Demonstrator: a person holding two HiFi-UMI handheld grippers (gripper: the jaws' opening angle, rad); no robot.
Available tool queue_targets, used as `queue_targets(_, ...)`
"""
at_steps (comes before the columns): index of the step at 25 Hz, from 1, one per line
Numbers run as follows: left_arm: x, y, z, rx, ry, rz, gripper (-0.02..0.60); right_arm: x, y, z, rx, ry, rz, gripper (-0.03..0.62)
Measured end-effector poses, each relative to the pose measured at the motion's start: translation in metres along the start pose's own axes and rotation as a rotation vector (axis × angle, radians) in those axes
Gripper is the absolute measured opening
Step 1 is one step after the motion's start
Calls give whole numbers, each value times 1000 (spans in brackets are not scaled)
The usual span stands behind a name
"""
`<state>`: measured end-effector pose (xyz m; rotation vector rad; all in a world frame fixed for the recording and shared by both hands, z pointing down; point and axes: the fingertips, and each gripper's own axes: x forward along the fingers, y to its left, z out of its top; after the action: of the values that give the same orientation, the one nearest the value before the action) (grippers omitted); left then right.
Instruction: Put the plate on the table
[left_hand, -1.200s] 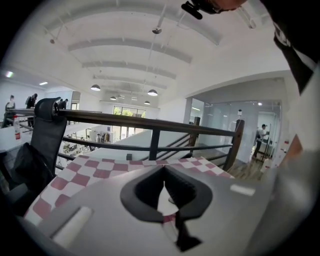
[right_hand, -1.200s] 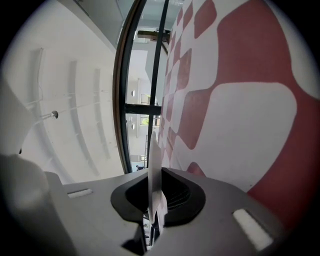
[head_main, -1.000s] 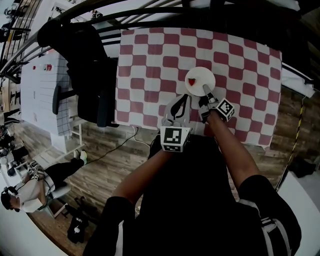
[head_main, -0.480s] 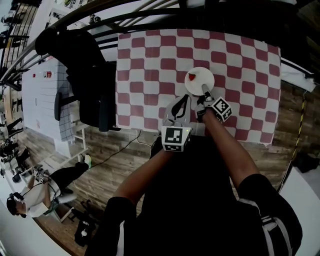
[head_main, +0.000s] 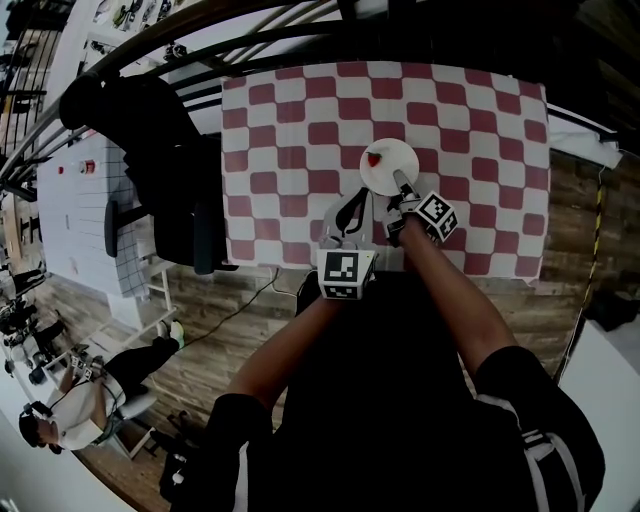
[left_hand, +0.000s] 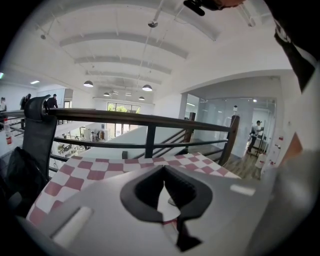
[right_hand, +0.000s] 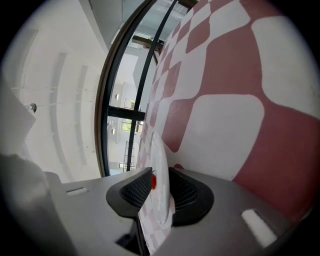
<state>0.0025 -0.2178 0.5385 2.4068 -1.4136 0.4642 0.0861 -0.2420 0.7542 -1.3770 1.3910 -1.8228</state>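
A small white plate (head_main: 390, 165) with a red thing (head_main: 374, 158) on it lies on the red-and-white checked table (head_main: 290, 130). My right gripper (head_main: 400, 182) reaches onto the plate's near rim. In the right gripper view the plate's rim (right_hand: 160, 175) stands between the jaws, which are opening; a gap shows beside the left pad (right_hand: 137, 190). My left gripper (head_main: 352, 200) hovers just left of the plate over the table's near edge, its fingertips together and nothing in them.
A black railing (head_main: 250, 40) curves round the table's far side. A dark chair with a black garment (head_main: 165, 160) stands left of the table. Wooden floor (head_main: 230, 310) lies below the near edge, and a seated person (head_main: 70, 400) is far down at the left.
The plate and both grippers sit slightly higher and further left in the head view. The right gripper has stayed at the plate's near rim and the left beside it.
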Motion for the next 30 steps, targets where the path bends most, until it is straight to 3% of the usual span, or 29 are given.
queue_targets(6, 0, -12, 1, 54, -7, -34, 9, -4, -3, -3, -36, 27, -62, 120)
queue_targets(16, -7, -18, -7, 44, -5, -44, 9, -19, -3, -11, -141, 55, -175, 235)
queue_targets(30, -15, -24, -9, 25, -15, -100, 9, -58, -8, -14, -117, 8, -198, 249)
